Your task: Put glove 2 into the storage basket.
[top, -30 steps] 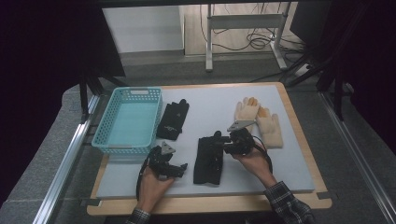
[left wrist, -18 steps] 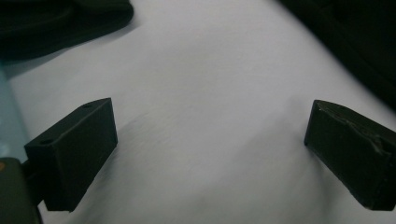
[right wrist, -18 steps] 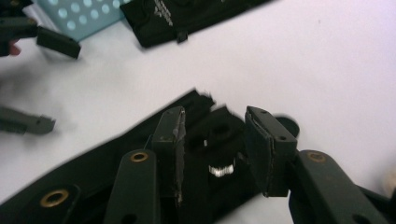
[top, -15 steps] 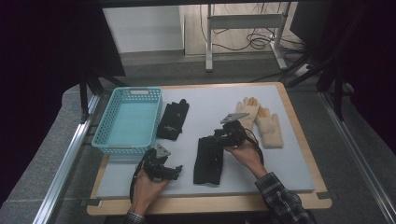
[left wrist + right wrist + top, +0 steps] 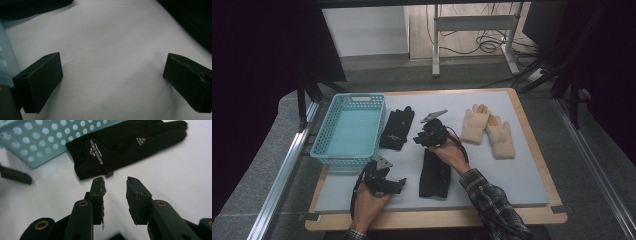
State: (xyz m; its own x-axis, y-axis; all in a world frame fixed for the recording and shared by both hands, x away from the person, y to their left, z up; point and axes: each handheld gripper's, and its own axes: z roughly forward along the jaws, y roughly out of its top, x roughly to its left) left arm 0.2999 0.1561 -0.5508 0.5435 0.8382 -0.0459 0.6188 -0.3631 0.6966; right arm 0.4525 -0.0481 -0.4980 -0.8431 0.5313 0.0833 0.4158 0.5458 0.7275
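A black glove (image 5: 397,128) lies flat beside the teal basket (image 5: 328,134); in the right gripper view this glove (image 5: 125,147) is just ahead of the jaws. My right gripper (image 5: 421,138) (image 5: 115,185) hovers close to its cuff, open; its jaws have just been closing and nothing is between them. A second black glove (image 5: 435,174) lies under the right wrist. My left gripper (image 5: 396,183) (image 5: 112,82) rests low over the white mat near the front edge. Its jaws stand wide apart with bare mat between them.
Two beige gloves (image 5: 474,122) (image 5: 502,136) lie side by side on the right of the white mat (image 5: 522,175). The basket wall (image 5: 37,140) is close behind the black glove. A wooden board edge (image 5: 442,217) frames the mat.
The right gripper has moved left and away from the person, from over the near black glove toward the one by the basket. The left gripper has hardly shifted.
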